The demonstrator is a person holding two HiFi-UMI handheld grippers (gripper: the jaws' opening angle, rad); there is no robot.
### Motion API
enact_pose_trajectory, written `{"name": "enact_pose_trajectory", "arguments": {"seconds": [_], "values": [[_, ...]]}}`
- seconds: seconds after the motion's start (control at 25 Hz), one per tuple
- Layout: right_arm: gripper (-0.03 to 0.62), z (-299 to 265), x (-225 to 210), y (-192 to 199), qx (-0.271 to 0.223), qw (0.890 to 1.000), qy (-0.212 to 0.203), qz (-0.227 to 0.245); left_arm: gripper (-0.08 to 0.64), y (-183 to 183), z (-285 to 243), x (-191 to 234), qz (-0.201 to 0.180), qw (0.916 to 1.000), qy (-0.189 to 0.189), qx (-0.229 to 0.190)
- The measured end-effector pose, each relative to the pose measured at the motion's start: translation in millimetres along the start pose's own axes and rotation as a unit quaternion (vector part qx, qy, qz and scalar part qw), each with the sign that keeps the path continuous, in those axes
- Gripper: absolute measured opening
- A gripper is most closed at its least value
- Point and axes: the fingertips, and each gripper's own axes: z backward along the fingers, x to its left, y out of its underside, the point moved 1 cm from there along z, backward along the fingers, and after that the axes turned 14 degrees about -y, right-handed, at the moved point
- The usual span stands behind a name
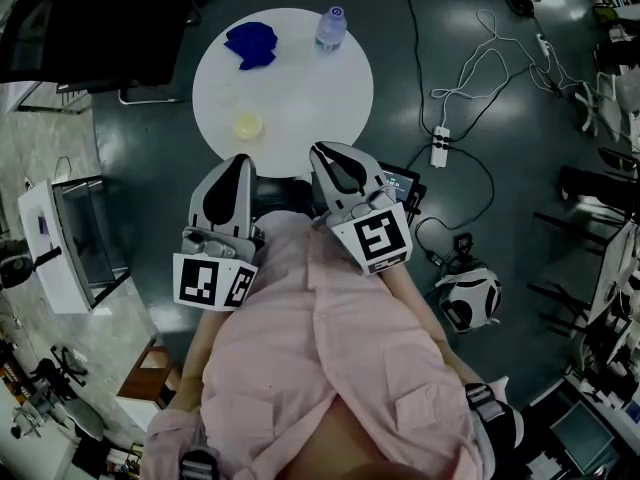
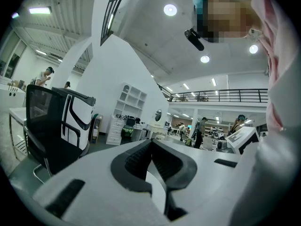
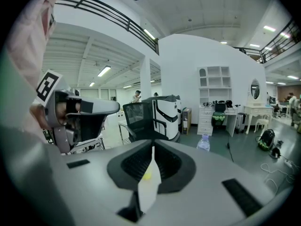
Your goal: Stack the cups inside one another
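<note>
Left gripper (image 1: 238,163) and right gripper (image 1: 322,153): fingers pinched together, empty, short of the round white counter (image 1: 300,98). Small pale-yellow cup (image 1: 247,125) sits by its near edge, straight ahead of left, my closer one.

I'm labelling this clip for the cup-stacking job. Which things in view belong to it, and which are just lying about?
Job:
yellow cup
blue item, probably a cup
round table they sit on
left gripper and right gripper, both shut and empty

Lying about:
bottle on the table
power strip on the floor
office chair
</note>
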Motion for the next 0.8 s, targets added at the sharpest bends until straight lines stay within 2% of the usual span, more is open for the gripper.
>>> {"name": "enact_pose_trajectory", "arguments": {"seconds": [0.8], "values": [[0.037,-1.7,4.3,-0.2,0.003,1.0,-0.005,0.002,0.018,-2.0,3.7,0.4,0.003,1.0,0.001,-0.002]]}}
